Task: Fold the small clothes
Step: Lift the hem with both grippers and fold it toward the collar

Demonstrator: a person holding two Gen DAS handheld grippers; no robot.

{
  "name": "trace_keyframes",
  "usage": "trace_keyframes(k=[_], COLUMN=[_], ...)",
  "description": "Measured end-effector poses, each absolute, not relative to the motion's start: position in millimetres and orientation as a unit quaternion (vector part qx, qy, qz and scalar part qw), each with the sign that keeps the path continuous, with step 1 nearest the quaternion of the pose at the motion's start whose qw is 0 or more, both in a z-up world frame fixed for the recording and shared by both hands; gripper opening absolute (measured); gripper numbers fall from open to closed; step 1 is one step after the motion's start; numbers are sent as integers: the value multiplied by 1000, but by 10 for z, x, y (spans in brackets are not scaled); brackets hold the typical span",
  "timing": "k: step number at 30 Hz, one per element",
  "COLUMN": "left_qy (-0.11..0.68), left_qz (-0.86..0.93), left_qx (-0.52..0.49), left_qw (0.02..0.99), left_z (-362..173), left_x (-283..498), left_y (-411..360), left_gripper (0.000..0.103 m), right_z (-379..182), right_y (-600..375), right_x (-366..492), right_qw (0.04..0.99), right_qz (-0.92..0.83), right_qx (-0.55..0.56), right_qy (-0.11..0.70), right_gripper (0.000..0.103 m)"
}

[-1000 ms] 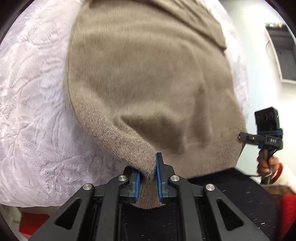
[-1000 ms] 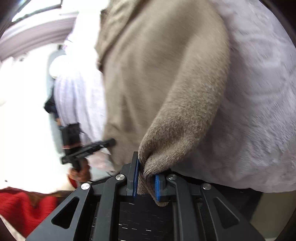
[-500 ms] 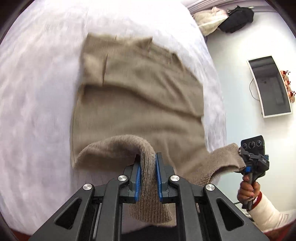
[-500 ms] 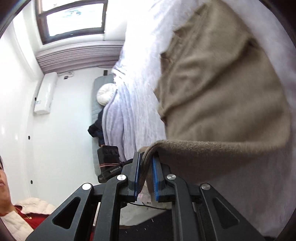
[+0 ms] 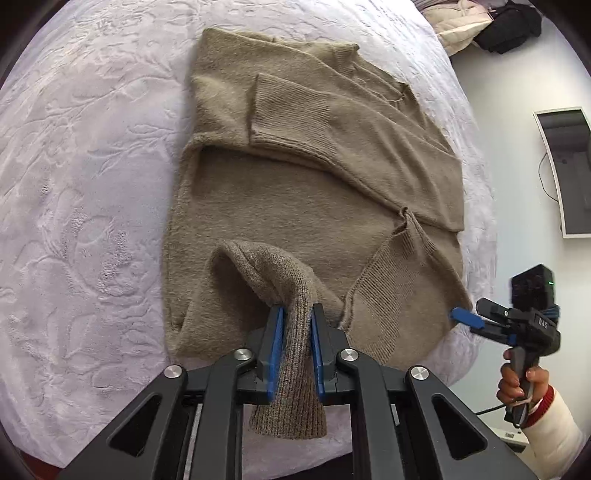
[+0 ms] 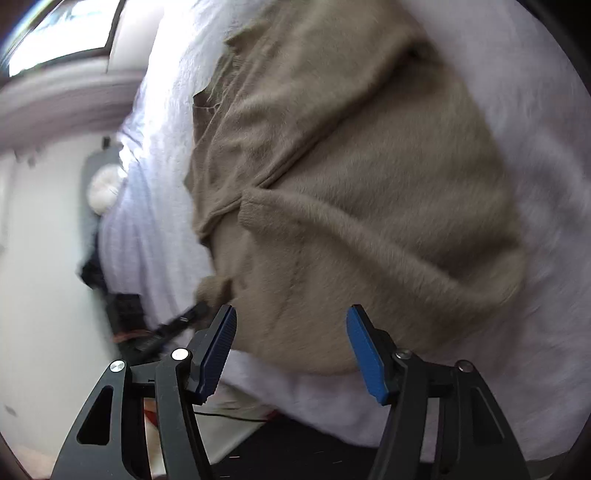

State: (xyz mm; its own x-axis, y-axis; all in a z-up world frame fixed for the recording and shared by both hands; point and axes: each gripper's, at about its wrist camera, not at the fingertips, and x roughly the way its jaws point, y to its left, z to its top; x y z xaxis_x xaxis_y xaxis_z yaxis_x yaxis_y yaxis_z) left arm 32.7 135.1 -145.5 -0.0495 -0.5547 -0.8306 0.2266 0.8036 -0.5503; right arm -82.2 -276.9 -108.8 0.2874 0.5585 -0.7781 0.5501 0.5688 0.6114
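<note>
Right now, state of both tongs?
Left tongs: shut on the sweater hem.
Right tongs: opening, nothing between the pads; the sweater lies free on the bedspread.

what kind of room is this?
Most likely a bedroom: a taupe sweater lies on a bed with an embossed lilac bedspread, and a wall-mounted TV hangs beside it.

The left wrist view is sharp and evenly daylit, with soft shadows beneath the sweater's (image 5: 317, 206) folds. The right wrist view is motion-blurred, with a window (image 6: 62, 33) glaring up-left of its fingers. Fisheye curvature darkens both pictures' corners.
</note>
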Motion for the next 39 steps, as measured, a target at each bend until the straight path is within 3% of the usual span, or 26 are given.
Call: trace_keyframes(k=[6, 14, 17, 22, 29, 33, 36, 37, 38, 39], left_qy=[668, 685, 681, 640, 569, 548, 559, 568, 578, 585], left_qz=[-287, -288, -288, -292, -299, -260, -247, -250, -258, -267], left_qx=[-110, -102, -101, -149, -142, -122, -58, -50, -41, -32], left_qw=[678, 662, 666, 695, 752, 786, 789, 783, 773, 766], left_z=[-1400, -1489, -1482, -1137, -567, -499, -542, -582, -632, -673], left_x=[376, 445, 500, 652, 1354, 1830, 2004, 2025, 2020, 1985], left_y=[1454, 1487, 1475, 1543, 1324, 1157, 1082, 1063, 1050, 1036], left_gripper=[15, 15, 15, 15, 15, 15, 15, 17, 32, 62], right_z=[-617, -1309, -1366, -830, -198, -203, -576, -684, -807, -873], right_y=[-2374, -2100, -1962, -1871, -2325, -2707, -2953, -3011, -3098, -3147], right_x=[-183, 472, 447, 341, 820, 1167, 1392, 1387, 1370, 1323], right_qw=[754, 683, 667, 724, 797, 809, 789, 782, 772, 769], right_qz=[24, 119, 120, 81, -22, -71, -106, -109, -109, -110], right_qx=[194, 65, -7, -120, -117, -66, -54, -43, -21, -6], right_qy=[627, 718, 736, 675, 592, 580, 602, 612, 625, 630], right_gripper=[67, 66, 12, 11, 11, 11, 11, 11, 11, 11])
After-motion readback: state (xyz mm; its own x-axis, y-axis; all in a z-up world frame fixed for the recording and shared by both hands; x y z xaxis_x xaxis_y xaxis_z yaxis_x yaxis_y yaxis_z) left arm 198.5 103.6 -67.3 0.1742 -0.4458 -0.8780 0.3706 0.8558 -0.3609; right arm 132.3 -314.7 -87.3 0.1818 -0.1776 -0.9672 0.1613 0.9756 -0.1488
